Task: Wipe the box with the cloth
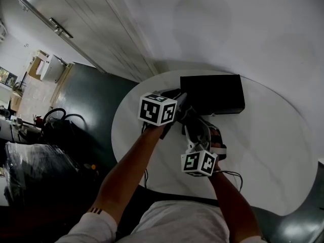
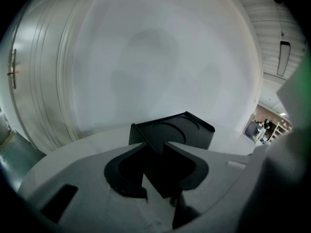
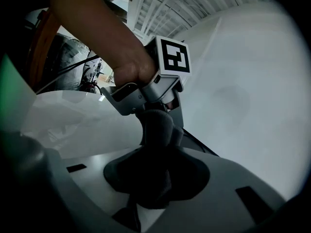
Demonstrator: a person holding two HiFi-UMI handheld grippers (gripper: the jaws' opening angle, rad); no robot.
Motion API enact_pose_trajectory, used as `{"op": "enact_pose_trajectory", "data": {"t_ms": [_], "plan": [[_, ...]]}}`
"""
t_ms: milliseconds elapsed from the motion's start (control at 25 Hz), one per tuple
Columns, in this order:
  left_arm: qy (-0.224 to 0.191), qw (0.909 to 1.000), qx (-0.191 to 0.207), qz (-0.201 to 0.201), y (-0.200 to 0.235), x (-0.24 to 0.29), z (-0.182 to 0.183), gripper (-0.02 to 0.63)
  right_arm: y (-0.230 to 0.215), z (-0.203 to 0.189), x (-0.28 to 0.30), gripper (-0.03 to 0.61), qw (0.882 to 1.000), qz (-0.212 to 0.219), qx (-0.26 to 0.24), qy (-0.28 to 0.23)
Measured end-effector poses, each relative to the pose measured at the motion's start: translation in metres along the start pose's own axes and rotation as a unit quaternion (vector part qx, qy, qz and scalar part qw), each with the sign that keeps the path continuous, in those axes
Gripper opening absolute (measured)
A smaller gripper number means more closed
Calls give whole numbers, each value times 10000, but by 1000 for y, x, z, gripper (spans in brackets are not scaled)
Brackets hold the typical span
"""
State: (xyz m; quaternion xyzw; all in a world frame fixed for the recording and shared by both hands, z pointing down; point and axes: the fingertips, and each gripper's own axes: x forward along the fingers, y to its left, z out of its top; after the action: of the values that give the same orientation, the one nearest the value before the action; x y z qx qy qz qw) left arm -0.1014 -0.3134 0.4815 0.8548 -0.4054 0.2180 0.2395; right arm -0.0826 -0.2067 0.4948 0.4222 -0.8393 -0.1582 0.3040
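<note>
A black rectangular box (image 1: 211,94) lies at the far side of the round white table (image 1: 273,151). My left gripper (image 1: 178,99) is at the box's near left corner. In the left gripper view the box (image 2: 175,128) shows its corner wedged between the jaws of the left gripper (image 2: 154,147), which grip it. My right gripper (image 1: 195,123) sits just behind, shut on a dark cloth (image 1: 188,116). In the right gripper view the cloth (image 3: 156,130) bulges up out of the right gripper (image 3: 158,157) and reaches the left gripper (image 3: 163,89), hiding most of the box.
A thin cable (image 1: 229,174) trails off the table's near edge by my right arm. Black bags and coiled cables (image 1: 55,123) lie on the dark floor to the left. A pale wall (image 1: 228,24) rises just past the table.
</note>
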Motion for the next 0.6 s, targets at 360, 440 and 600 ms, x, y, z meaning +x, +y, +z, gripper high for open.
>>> {"op": "enact_pose_trajectory", "data": {"t_ms": [360, 440, 600], "plan": [[0, 10000, 6, 19, -1, -1, -1, 110, -6, -10, -5, 106, 10000, -43, -44, 57], [5, 10000, 10, 24, -1, 0, 0, 110, -8, -11, -6, 106, 10000, -38, -38, 54], [4, 10000, 19, 37, 0, 0, -1, 110, -8, -12, -6, 106, 10000, -37, -5, 53]]}}
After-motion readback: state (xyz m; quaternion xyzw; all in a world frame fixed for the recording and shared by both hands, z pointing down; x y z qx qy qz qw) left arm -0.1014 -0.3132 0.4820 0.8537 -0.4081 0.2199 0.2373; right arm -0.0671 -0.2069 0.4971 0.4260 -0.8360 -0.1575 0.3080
